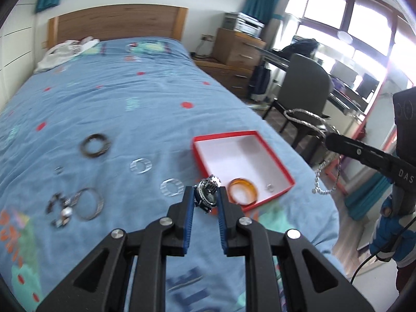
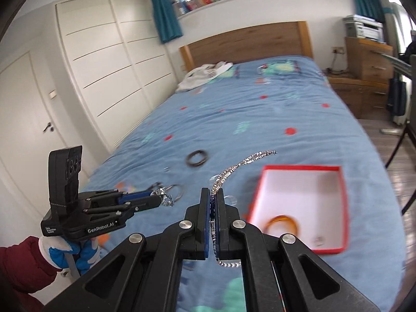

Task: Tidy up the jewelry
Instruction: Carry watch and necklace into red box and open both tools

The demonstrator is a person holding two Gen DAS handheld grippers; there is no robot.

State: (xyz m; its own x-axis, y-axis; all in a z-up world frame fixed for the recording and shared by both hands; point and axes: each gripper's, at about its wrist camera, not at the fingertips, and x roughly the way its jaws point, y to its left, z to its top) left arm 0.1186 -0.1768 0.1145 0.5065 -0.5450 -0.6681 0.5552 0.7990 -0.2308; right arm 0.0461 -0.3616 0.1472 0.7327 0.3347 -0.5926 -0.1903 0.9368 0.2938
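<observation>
My left gripper is shut on a metal wristwatch, held above the blue bedspread just left of the red box. The box has a white inside and holds an amber bangle and a small ring. My right gripper is shut on a silver chain necklace, whose ends hang out front and back. In the right wrist view the box lies to the right, with the bangle inside, and the left gripper is at the left.
Loose jewelry lies on the bed: a dark bangle, two clear rings, a silver bangle and a bead cluster. White clothing lies by the headboard. A chair and desk stand right of the bed.
</observation>
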